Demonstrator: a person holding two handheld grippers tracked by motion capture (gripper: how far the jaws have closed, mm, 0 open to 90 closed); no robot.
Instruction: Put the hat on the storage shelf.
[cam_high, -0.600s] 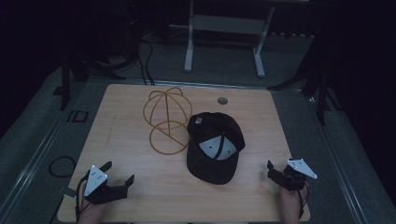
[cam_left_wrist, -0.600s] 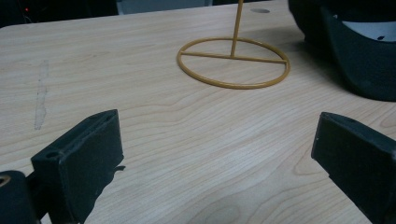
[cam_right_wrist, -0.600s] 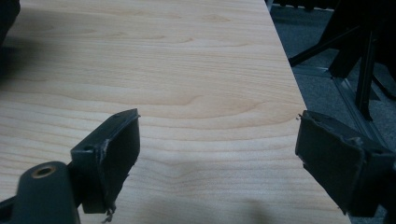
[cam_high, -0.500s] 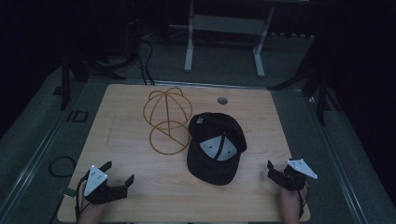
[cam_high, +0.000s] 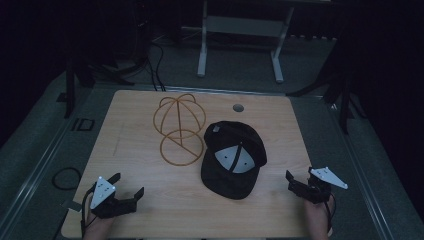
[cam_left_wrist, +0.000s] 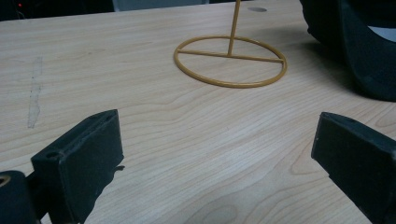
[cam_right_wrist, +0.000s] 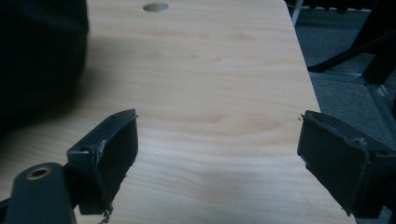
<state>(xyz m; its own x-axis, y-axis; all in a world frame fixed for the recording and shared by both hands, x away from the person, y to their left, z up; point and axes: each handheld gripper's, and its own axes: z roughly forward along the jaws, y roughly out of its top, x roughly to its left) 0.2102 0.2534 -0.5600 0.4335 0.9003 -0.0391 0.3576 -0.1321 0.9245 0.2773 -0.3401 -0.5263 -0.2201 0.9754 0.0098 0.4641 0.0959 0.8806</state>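
Black cap (cam_high: 233, 159) lies crown-down near the middle of the table (cam_high: 130, 107), toward the near edge, its rim touching or just overlapping the base ring of the wire hat stand (cam_high: 179, 131), which stands toward the far edge.

Left gripper (cam_high: 126, 190) at the near left corner, jaws spread wide, nothing between them. Right gripper (cam_high: 295, 180) at the near right edge, jaws likewise apart and empty.

Risk, as a judgement: the stand looks light. Dragging the cap sideways could snag the ring and tip it. A soft brim may fold and slip from a narrow pinch.
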